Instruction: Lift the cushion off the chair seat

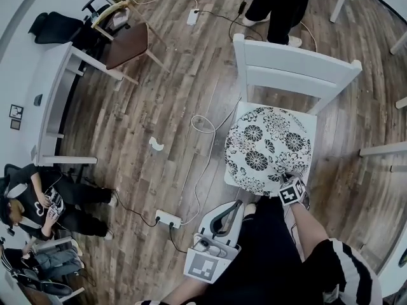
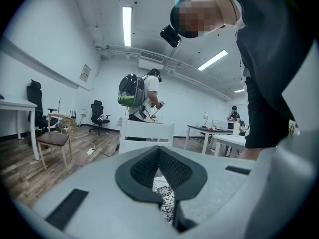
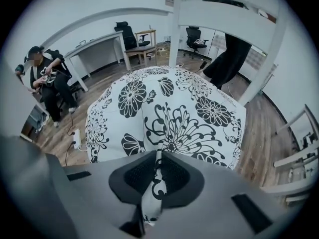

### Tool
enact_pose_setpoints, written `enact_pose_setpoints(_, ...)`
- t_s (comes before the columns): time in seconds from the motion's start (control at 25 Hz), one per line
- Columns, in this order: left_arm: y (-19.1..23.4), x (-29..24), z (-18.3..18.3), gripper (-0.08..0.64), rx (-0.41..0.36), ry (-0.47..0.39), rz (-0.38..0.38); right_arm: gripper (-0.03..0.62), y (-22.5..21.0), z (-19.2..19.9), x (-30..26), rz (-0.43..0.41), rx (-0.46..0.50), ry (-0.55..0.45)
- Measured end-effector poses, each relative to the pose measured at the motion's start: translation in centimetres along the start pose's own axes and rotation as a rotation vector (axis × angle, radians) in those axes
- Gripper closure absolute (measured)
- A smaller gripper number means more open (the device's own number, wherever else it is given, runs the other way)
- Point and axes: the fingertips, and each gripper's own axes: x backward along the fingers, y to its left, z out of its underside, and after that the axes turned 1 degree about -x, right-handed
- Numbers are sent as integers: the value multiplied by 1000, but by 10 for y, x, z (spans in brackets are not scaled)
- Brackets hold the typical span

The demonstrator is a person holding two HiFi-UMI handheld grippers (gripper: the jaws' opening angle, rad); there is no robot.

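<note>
1. The cushion [image 1: 267, 148], white with a black flower print, lies on the seat of a white chair [image 1: 296, 65] and covers most of the seat.
2. The right gripper [image 1: 289, 180] points steeply down at the cushion's near edge, towards the corner on the wearer's right.
3. In the right gripper view, its fingers [image 3: 137, 176] are closed on a raised fold of the printed fabric, which stands pinched between the two dark pads. The rest of the cushion spreads flat beyond them.
4. The left gripper [image 1: 236, 207] is held near the seat's front edge, just off the cushion and touching nothing.
5. In the left gripper view, its fingers [image 2: 142, 171] meet at the tips with nothing between them. A strip of the cushion's print shows behind them through the gap lower down, and the chair's back rises beyond.
6. The chair stands on a wooden floor [image 1: 159, 94]. A white power strip [image 1: 168, 219] with its cable lies on the floor to the left of the seat.
7. A standing person [image 1: 280, 5] is behind the chair's back, and a seated person [image 1: 38, 202] is far off to the left, near a white worktop [image 1: 54, 100].
</note>
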Motion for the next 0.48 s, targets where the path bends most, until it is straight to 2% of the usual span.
enact_pose_setpoints(0.16, 0, 3, -10, 561, -8, -27, -1, 557, 0, -10, 17, 7, -45, -66)
enact_pose_setpoints(0.48, -8, 11, -31, 560, 13, -89, 14, 560, 10, -52, 85, -52, -241, -303)
